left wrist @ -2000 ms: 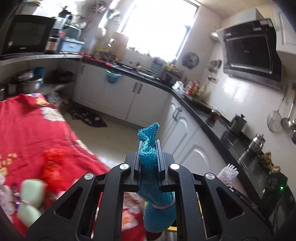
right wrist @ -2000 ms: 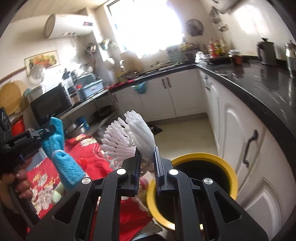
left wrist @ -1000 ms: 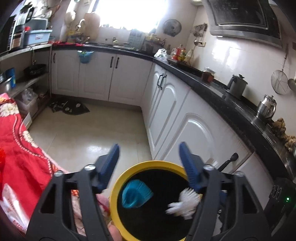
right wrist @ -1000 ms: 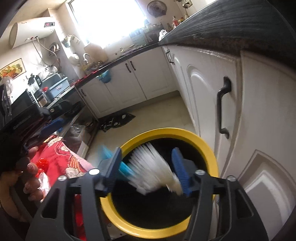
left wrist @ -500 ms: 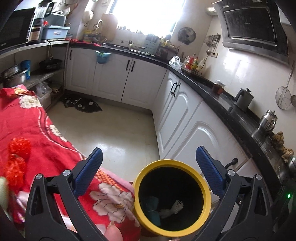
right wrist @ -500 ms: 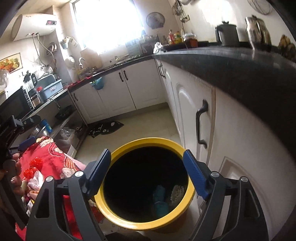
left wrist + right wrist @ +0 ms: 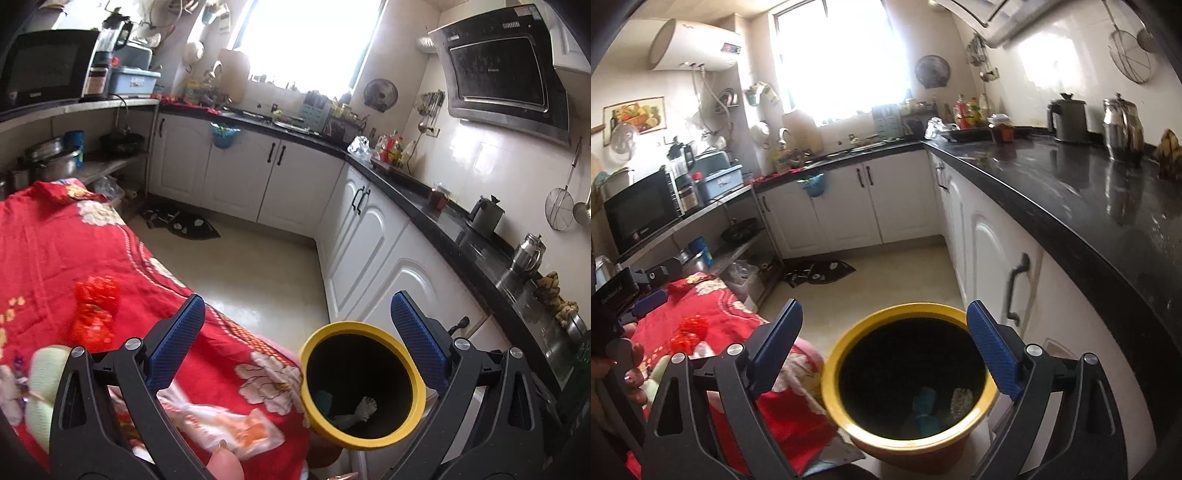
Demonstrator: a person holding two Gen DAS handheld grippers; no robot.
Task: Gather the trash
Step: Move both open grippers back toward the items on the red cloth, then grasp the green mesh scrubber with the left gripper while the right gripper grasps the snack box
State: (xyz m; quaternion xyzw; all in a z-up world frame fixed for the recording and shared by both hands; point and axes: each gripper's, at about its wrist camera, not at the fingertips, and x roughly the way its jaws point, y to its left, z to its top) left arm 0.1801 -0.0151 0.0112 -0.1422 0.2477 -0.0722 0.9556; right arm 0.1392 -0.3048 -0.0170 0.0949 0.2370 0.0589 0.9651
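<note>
A yellow-rimmed bin (image 7: 413, 369) (image 7: 849, 424) stands on the floor between the red table and the white cabinets. Inside lie a teal cloth (image 7: 925, 406) (image 7: 324, 400) and a white foam net (image 7: 961, 400) (image 7: 364, 406). My left gripper (image 7: 293, 328) is open and empty, above the table edge and bin. My right gripper (image 7: 884, 343) is open and empty, above the bin mouth. On the red floral tablecloth (image 7: 55, 243) lie red crumpled trash (image 7: 94, 310) (image 7: 689, 330), a pale green item (image 7: 40, 373) and a plastic wrapper (image 7: 218, 424).
White cabinets (image 7: 373, 236) under a black counter (image 7: 1071, 192) run along the right, close to the bin. Kettles (image 7: 1067, 118) stand on the counter. A dark mat (image 7: 184, 225) lies on the tiled floor. A shelf with a microwave (image 7: 40, 66) is at left.
Both grippers opened and dropped the teal cloth and white foam net into the bin, then rose and drew back. The left gripper has swung left toward the table.
</note>
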